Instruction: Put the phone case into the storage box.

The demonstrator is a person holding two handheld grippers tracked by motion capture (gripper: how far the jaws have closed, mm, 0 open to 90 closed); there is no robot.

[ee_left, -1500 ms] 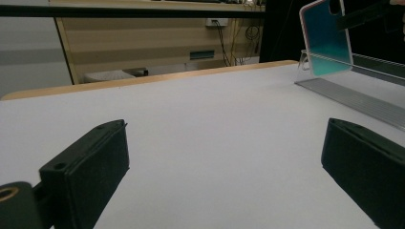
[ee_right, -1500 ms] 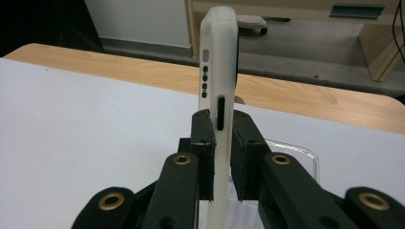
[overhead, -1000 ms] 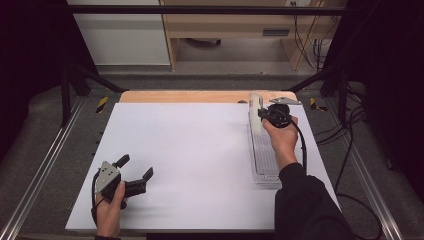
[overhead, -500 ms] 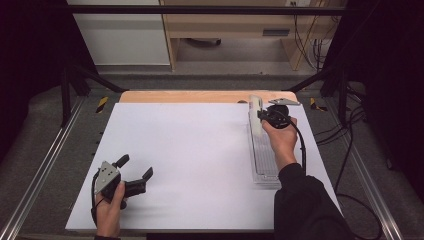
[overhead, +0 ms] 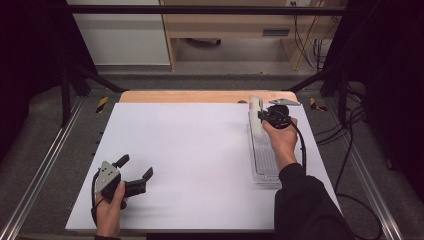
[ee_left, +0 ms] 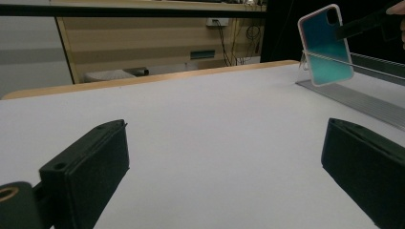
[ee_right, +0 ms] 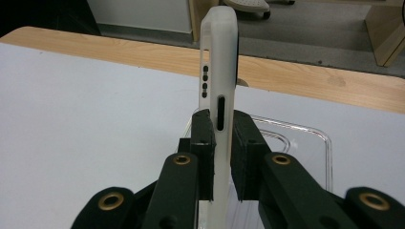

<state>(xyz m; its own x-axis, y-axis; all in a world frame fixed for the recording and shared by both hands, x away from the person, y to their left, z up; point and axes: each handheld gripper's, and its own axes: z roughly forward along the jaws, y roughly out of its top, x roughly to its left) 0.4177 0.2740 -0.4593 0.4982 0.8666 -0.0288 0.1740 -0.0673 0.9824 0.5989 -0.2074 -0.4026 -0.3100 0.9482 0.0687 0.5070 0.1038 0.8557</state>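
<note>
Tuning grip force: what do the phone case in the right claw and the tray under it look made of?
The frosted white phone case with a teal back, clamped in the right claw, looks like soft matte silicone or TPU: translucent edge, moulded port cutouts. The clear ribbed tray looks like rigid glossy plastic, with see-through walls and bright rim highlights, though acrylic cannot be ruled out.

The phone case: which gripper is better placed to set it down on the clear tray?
Probably the right gripper: its jaws are shut on the phone case, directly above the clear tray. The left gripper rests open far across the white table.
</note>
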